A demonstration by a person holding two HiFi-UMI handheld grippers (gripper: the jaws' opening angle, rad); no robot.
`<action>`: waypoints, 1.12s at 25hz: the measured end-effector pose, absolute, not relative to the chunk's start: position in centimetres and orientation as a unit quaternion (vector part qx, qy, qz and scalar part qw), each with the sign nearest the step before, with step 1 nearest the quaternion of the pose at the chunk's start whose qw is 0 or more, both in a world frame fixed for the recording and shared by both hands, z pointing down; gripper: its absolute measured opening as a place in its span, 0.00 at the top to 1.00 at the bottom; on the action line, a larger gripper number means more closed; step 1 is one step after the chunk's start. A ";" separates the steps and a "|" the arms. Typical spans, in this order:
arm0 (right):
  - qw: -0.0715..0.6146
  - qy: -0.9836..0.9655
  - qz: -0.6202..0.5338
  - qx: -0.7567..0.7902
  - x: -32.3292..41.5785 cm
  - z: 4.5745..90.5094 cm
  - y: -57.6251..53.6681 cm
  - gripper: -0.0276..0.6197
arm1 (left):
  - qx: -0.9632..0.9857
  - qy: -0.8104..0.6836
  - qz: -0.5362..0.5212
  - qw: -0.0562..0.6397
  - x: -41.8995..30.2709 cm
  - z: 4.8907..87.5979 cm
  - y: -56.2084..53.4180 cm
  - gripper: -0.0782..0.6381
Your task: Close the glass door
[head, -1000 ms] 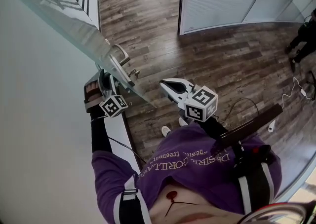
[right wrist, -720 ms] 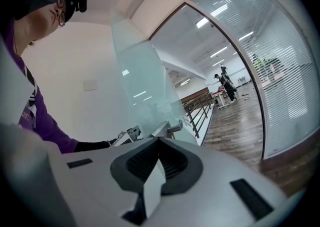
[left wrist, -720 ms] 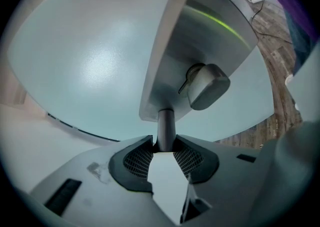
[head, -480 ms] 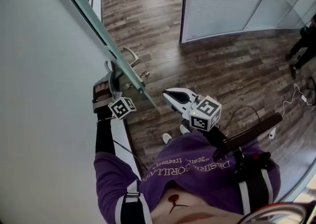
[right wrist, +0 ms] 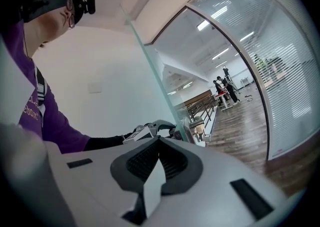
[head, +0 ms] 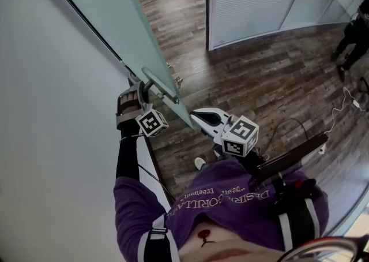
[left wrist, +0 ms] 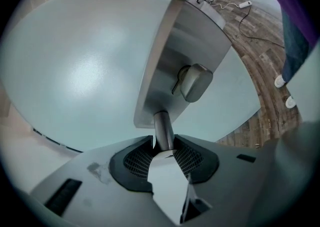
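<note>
The frosted glass door runs from the top of the head view down to its free edge by my grippers. Its metal handle sits on a silver lock plate with a thumb turn. My left gripper is shut on the handle's round stem, the stem pinched between the black pads. My right gripper hangs free just right of the door's edge, shut and holding nothing. In the right gripper view its tips point toward the door edge and the left gripper.
A white wall stands close on the left. A curved glass partition with blinds stands across the wooden floor. A person stands at the far right. A cable lies on the floor.
The door has swung round with my left gripper on its handle, and its edge now lies steeper in the head view. The left gripper moved right. The right gripper barely shifted.
</note>
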State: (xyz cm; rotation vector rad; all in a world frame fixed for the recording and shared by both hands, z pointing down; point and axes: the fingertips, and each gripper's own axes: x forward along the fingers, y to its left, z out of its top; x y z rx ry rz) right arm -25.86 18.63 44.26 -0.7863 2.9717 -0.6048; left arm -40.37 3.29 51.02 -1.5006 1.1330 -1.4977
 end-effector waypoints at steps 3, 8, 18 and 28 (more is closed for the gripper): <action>0.006 0.944 -0.196 -0.264 -25.4 44.2 18.3 0.96 | -0.589 0.441 -0.579 0.351 -39.2 51.0 2.2 0.72; 0.007 0.938 -0.205 -0.281 -24.8 44.6 18.0 0.96 | -0.596 0.444 -0.573 0.347 -37.4 50.9 0.7 0.72; 0.012 0.925 -0.210 -0.315 -23.3 44.9 17.1 0.96 | -0.601 0.437 -0.573 0.345 -34.7 50.9 -2.2 0.72; 0.014 0.919 -0.211 -0.333 -22.3 45.3 16.7 0.96 | -0.612 0.430 -0.574 0.333 -32.9 51.1 -3.6 0.72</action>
